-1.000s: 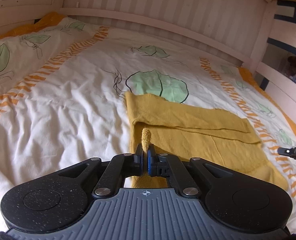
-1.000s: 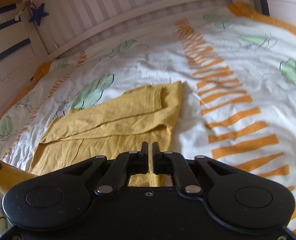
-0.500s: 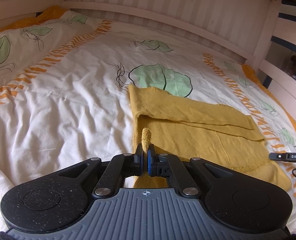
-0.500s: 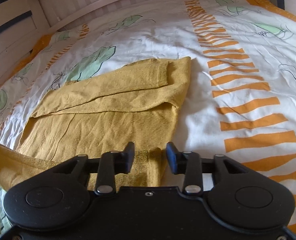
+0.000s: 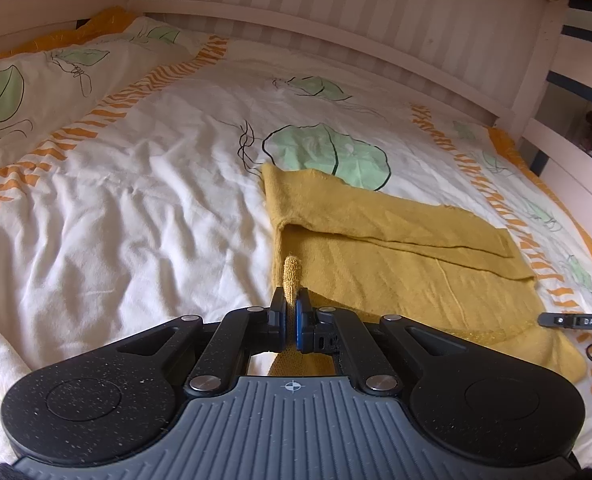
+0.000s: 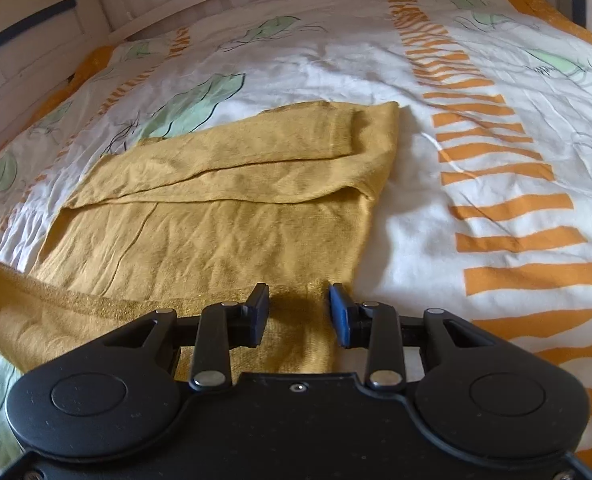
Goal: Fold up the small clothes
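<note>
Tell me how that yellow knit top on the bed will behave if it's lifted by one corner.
The yellow knit top will likely go limp and drape: it lies creased and flat on the duvet. The folded sleeve would probably slide open. It seems light: the left tool holds a pinched tuft upright.

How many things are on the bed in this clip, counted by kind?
Yellow garment: 1
Patterned duvet: 1
Grippers: 2, the left gripper with jaws shut on the garment's edge, the right gripper with jaws open over it
Total: 4
</note>
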{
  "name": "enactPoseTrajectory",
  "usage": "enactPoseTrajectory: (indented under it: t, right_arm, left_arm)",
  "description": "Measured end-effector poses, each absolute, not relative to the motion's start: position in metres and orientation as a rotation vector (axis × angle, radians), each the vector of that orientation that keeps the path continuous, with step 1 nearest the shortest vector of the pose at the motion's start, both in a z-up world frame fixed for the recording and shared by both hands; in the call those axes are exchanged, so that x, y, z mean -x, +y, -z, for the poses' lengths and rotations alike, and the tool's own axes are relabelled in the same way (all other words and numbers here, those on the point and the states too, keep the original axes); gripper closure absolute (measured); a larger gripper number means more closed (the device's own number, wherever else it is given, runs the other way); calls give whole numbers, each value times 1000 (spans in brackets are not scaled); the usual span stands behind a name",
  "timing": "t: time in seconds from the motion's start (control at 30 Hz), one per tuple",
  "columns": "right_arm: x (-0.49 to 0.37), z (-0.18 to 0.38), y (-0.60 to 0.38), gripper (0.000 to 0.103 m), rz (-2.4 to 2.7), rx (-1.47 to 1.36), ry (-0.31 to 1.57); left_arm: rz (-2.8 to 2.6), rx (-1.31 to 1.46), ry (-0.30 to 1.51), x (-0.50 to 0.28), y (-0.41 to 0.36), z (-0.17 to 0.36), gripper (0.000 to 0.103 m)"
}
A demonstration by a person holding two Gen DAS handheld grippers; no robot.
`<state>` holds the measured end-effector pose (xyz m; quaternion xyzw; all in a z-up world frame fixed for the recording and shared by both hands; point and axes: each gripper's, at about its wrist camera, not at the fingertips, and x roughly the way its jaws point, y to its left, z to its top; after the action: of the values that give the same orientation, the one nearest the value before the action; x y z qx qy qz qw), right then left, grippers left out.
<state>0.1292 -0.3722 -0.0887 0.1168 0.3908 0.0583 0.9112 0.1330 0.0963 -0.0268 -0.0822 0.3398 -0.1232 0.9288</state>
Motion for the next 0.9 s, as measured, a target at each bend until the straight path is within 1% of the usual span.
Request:
enactPoseTrajectory:
  t: [0.07,0.1,0.13,0.27,0.53,0.73,0.9]
  right_arm:
    - [-129,89,-372,60,-130,-246,811]
    - [-129,89,-370,73,-139,-238,817]
    - [-129,89,-367,93,-149,-225,821]
    - [-120,76,-359,93,-149,-184,757]
    - [-117,21,-378,94,-84,-182,555]
    - [-159,1,-390,94,-50,-133,500]
    - [-207,5,-393,94,-7,-104,509]
  left_arm:
    - [252,169,699,-134,96,27,99]
    - [251,170,699,-134,96,28,99]
    - [250,171,699,-134,96,28,99]
    - [240,187,679,-133,99,25,99]
    - [241,208,585,-153,100,-3,99]
    - [248,199,508,-202,90,-26,99]
    - [258,173,489,-254,69,-33,99]
